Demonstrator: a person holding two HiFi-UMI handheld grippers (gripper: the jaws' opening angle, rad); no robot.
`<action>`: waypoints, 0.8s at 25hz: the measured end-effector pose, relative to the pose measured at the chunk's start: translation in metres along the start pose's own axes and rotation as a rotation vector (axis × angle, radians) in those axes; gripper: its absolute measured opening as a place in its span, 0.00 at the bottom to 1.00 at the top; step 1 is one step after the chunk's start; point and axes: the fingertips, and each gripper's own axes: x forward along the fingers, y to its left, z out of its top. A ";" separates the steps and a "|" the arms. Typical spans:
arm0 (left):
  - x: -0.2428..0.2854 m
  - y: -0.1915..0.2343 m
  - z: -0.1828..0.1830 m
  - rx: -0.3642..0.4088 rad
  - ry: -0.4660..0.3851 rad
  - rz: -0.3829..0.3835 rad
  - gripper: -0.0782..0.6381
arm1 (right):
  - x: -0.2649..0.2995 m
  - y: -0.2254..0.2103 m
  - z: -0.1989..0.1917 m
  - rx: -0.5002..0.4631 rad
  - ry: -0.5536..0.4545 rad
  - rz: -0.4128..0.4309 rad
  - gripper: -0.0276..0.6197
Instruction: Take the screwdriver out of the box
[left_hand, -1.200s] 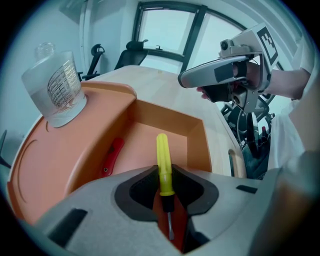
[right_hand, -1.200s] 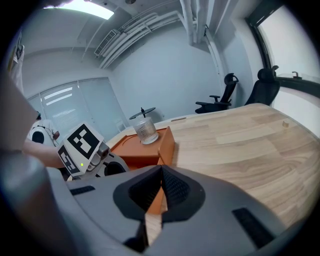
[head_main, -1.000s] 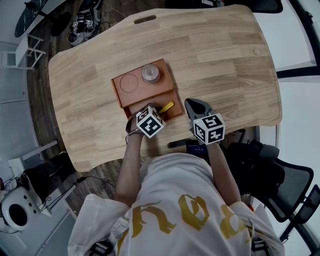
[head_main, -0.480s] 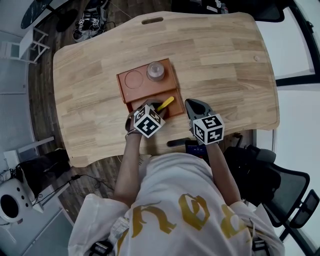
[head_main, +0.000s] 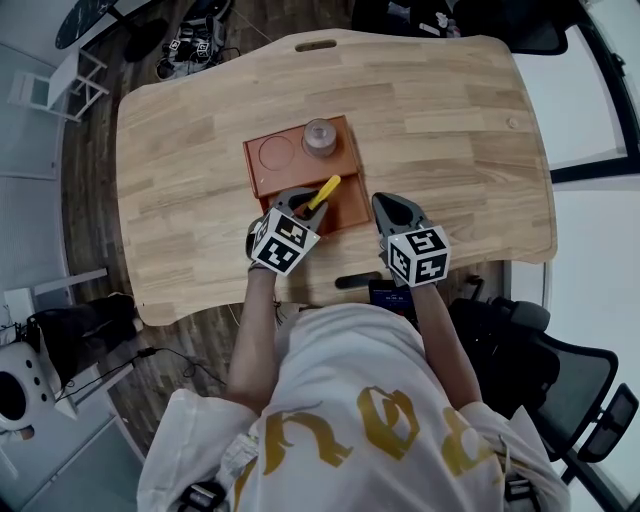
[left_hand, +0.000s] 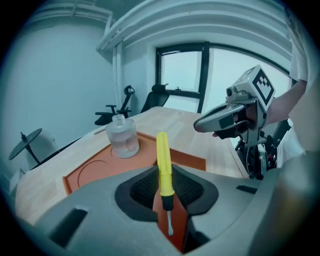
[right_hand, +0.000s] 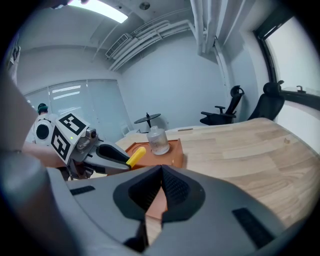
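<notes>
Left tool (left_hand: 165, 184): clamped on yellow screwdriver (left_hand: 162, 150), frame centre, over orange box (left_hand: 85, 175).
Right tool (right_hand: 161, 175): jaws together, empty.

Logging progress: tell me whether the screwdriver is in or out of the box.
Out, it seems: the left gripper clamps the screwdriver by its yellow handle, tip hanging above the box.

No plain word, number or brand could be read. The shirt (head_main: 340, 350) bore large ornate gold lettering (head_main: 350, 435), too warped to make out. The left cube (head_main: 282, 243) and the right cube (head_main: 417, 256), just above the shirt, carried only black-and-white square code patterns.
</notes>
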 end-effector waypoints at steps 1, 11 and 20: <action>-0.005 0.001 0.005 -0.010 -0.029 0.012 0.23 | -0.001 0.002 0.005 -0.003 -0.014 0.000 0.06; -0.058 0.001 0.048 -0.135 -0.307 0.083 0.23 | -0.022 0.019 0.048 -0.103 -0.149 -0.049 0.06; -0.114 -0.002 0.074 -0.267 -0.542 0.091 0.23 | -0.051 0.050 0.065 -0.086 -0.237 -0.026 0.06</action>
